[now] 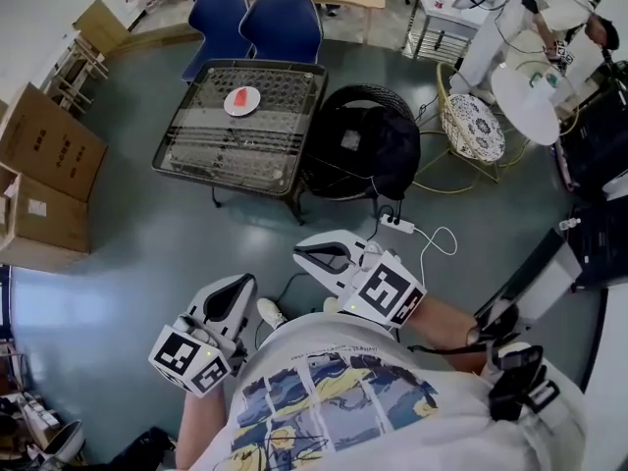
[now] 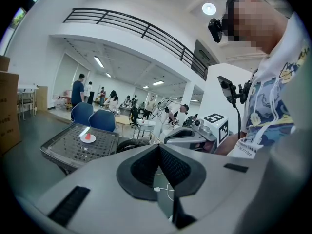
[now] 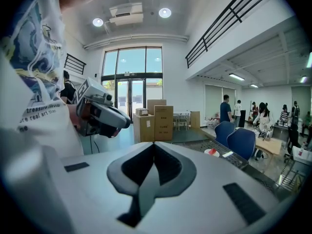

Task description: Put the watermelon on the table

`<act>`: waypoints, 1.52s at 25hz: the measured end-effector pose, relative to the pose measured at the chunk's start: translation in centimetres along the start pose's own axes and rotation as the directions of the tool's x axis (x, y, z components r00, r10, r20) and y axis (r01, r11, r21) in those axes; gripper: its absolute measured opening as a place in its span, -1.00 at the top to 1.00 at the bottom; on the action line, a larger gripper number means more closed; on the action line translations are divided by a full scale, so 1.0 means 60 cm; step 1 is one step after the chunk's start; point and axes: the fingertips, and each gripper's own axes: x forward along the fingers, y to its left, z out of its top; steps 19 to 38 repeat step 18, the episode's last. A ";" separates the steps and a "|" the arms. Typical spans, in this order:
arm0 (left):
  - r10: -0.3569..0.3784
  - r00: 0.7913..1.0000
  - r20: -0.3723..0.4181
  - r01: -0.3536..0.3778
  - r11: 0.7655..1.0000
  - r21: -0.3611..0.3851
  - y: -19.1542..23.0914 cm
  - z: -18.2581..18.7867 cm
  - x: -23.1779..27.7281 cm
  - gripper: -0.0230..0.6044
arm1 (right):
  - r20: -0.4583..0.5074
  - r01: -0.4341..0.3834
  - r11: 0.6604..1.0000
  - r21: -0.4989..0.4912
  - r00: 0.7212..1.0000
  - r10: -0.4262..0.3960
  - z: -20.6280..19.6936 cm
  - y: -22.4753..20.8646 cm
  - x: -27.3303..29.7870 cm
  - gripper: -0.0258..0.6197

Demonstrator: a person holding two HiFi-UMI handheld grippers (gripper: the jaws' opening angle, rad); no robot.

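Note:
A red watermelon slice [image 1: 240, 97] lies on a white plate [image 1: 251, 106] on the black mesh table [image 1: 196, 145], far ahead of me. The left gripper view shows the slice [image 2: 88, 137] small in the distance, and the right gripper view shows it too [image 3: 213, 151]. I hold both grippers close to my body, well short of the table. My left gripper [image 1: 238, 283] is shut with nothing in it, its jaws meeting in a line [image 2: 158, 147]. My right gripper [image 1: 312, 254] is shut and empty too [image 3: 153, 145].
Two blue chairs [image 1: 280, 23] stand behind the table. A black round seat with a bag [image 1: 361, 145] sits to the table's right, then a wicker chair [image 1: 473, 126]. Cardboard boxes [image 1: 44, 165] line the left side. A power strip and cable [image 1: 397, 226] lie on the floor ahead.

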 end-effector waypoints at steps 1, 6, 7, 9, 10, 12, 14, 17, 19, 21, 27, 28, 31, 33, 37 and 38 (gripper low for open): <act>-0.001 1.000 -0.001 0.001 1.000 0.000 -0.001 -0.003 0.001 0.90 | -0.001 0.001 1.000 -0.001 1.000 -0.001 -0.002 0.000 -0.001 0.88; -0.003 1.000 -0.004 0.003 1.000 0.005 -0.006 -0.005 0.002 0.90 | -0.002 0.000 1.000 -0.005 1.000 0.000 -0.006 0.000 -0.003 0.88; -0.003 1.000 -0.006 0.003 1.000 0.008 -0.007 -0.005 0.002 0.90 | -0.003 0.001 1.000 -0.006 1.000 -0.001 -0.006 0.000 -0.004 0.88; -0.002 1.000 -0.012 0.002 1.000 0.010 -0.007 -0.008 0.002 0.90 | -0.004 0.003 1.000 -0.004 1.000 -0.003 -0.008 0.000 -0.004 0.88; -0.002 1.000 -0.015 0.002 1.000 0.009 -0.006 -0.010 0.002 0.90 | -0.005 0.003 1.000 -0.003 1.000 -0.003 -0.009 0.000 -0.004 0.88; 0.000 1.000 -0.021 0.000 1.000 0.006 -0.006 -0.012 0.001 0.90 | -0.007 0.002 1.000 -0.002 1.000 -0.002 -0.009 0.001 -0.003 0.88; 0.001 1.000 -0.023 0.000 1.000 0.004 -0.006 -0.013 0.001 0.90 | -0.009 0.002 1.000 -0.002 1.000 -0.002 -0.011 0.001 -0.003 0.88; 0.000 1.000 -0.025 0.000 1.000 0.005 -0.005 -0.012 0.002 0.90 | -0.012 0.002 1.000 -0.002 1.000 -0.002 -0.012 0.000 -0.003 0.89; 0.000 1.000 -0.025 0.000 1.000 0.006 -0.005 -0.011 0.003 0.90 | -0.012 0.002 1.000 -0.002 1.000 -0.002 -0.012 -0.001 -0.003 0.89; 0.000 1.000 -0.025 0.000 1.000 0.006 -0.005 -0.011 0.003 0.90 | -0.012 0.002 1.000 -0.002 1.000 -0.002 -0.012 -0.001 -0.003 0.89; 0.000 1.000 -0.025 0.000 1.000 0.006 -0.005 -0.011 0.003 0.90 | -0.012 0.002 1.000 -0.002 1.000 -0.002 -0.012 -0.001 -0.003 0.89; 0.000 1.000 -0.025 0.000 1.000 0.006 -0.005 -0.011 0.003 0.90 | -0.012 0.002 1.000 -0.002 1.000 -0.002 -0.012 -0.001 -0.003 0.89; 0.000 1.000 -0.025 0.000 1.000 0.006 -0.005 -0.011 0.003 0.90 | -0.012 0.002 1.000 -0.002 1.000 -0.002 -0.012 -0.001 -0.003 0.89; 0.000 1.000 -0.025 0.000 1.000 0.006 -0.005 -0.011 0.003 0.90 | -0.012 0.002 1.000 -0.002 1.000 -0.002 -0.012 -0.001 -0.003 0.89; 0.000 1.000 -0.025 0.000 1.000 0.006 -0.005 -0.011 0.003 0.90 | -0.012 0.002 1.000 -0.002 1.000 -0.002 -0.012 -0.001 -0.003 0.89; 0.000 1.000 -0.025 0.000 1.000 0.006 -0.005 -0.011 0.003 0.90 | -0.012 0.002 1.000 -0.002 1.000 -0.002 -0.012 -0.001 -0.003 0.89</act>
